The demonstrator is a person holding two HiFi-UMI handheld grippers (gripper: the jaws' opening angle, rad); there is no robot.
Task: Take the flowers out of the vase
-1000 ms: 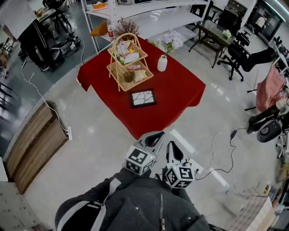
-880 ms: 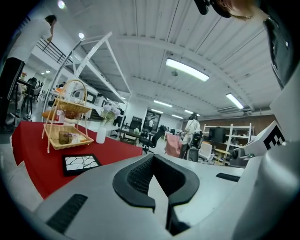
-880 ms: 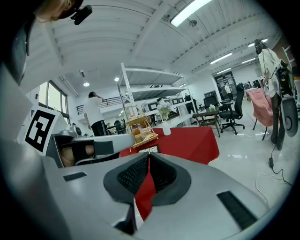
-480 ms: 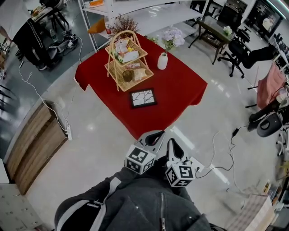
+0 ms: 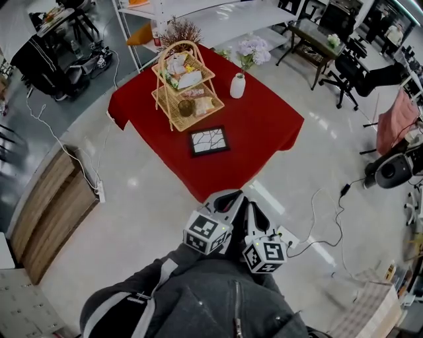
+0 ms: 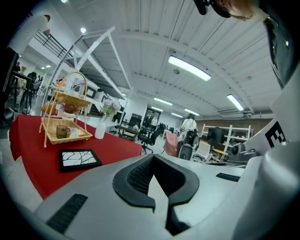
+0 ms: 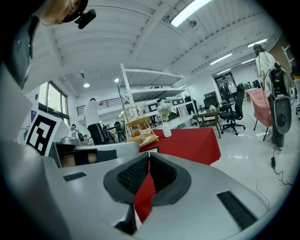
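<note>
The person stands on a pale glossy floor [image 5: 152,218], a short way back from a low table covered with a red cloth [image 5: 264,132]. Both hand-held tools are kept close to the body over a grey jacket [image 5: 198,297], side by side and aimed toward the table.

The left gripper [image 5: 228,196] has its jaws together at the tips, with nothing between them; only floor shows through the narrow gap behind the tips. The right gripper [image 5: 253,212] also has its jaws closed and empty, and the red of the tablecloth shows through its slit. Each carries its marker cube just in front of the jacket.

The flowers [image 5: 253,51], pale lilac and white, stand upright in a small white vase [image 5: 238,86] on the far part of the table, toward its right side. Neither gripper is near them. Just left of the vase stands a 2-tier wicker basket stand [image 5: 186,86] with a hoop handle and food on both shelves. Nearer the person, a black-framed tile with a cracked white pattern [image 5: 209,140] lies flat on the cloth.

A white shelving unit [image 5: 218,20] stands behind the table, black office chairs [image 5: 344,76] to the right, and a wooden panel [image 5: 49,211] lies on the floor at the left. A cable [image 5: 324,218] trails across the floor on the right.
</note>
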